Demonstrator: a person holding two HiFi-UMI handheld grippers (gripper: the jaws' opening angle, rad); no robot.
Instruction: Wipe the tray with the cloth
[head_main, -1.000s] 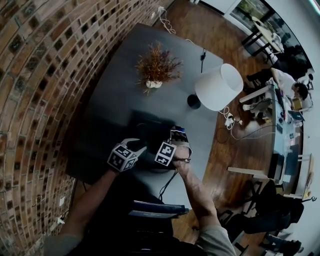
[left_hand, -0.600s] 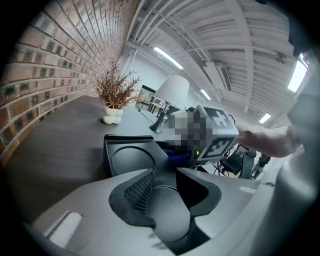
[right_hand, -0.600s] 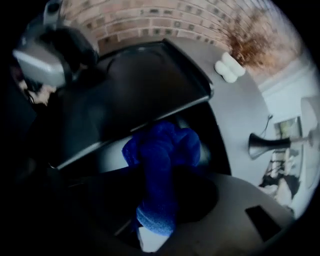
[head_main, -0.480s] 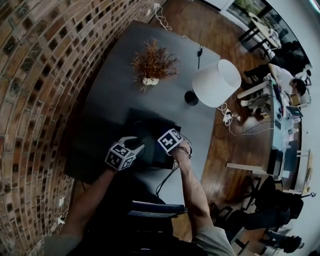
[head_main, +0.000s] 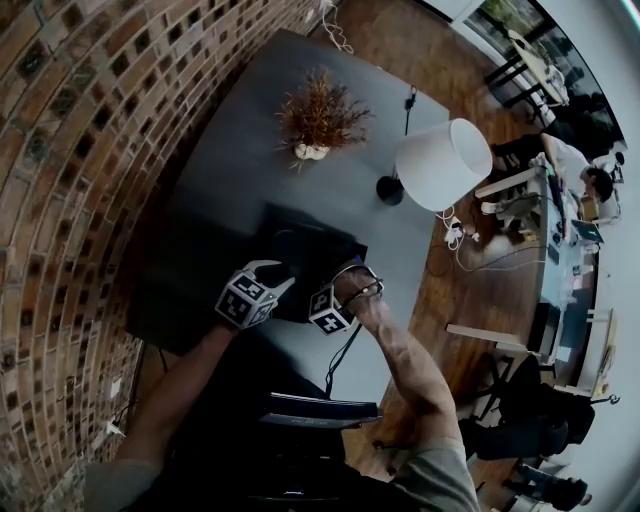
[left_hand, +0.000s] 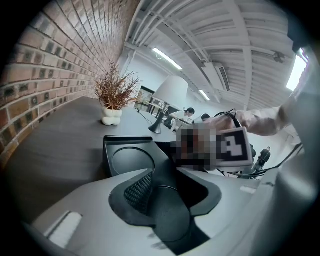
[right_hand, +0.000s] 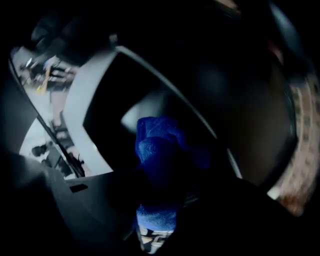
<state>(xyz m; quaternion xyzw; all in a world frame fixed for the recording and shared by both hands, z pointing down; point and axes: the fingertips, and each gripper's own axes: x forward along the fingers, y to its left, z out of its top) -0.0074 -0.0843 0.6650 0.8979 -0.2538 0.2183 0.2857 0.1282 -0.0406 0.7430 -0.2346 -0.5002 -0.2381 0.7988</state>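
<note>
The blue cloth (right_hand: 159, 150) is bunched into a thick wad and pinched between the jaws of the right gripper (right_hand: 159, 195). In the right gripper view it fills the lower middle of the frame. It hangs over the dark floor of the tray (head_main: 310, 245); that view is too dark to show whether cloth and tray touch. The tray is black with a round recess in its left part (left_hand: 127, 157). In the head view it sits a little below the middle of the frame, on the grey table (head_main: 230, 170).

The left gripper (left_hand: 160, 195) grips the tray's near rim. One textured pad (left_hand: 137, 189) presses against the rim's left face, with the jaws held fairly wide around it. In the head view both marker cubes sit side by side at the tray's lower edge, the left one just left of centre and the right one close beside it. The right gripper is tipped steeply down onto the tray.

Farther up the table, in the upper middle of the head view, a dried reddish plant (head_main: 318, 115) stands in a small white pot (head_main: 310, 152). To its right is a lamp with a white shade (head_main: 445, 165) (its dark base shows at the shade's lower left). A brick wall (head_main: 70, 150) fills the left side of the frame.
</note>
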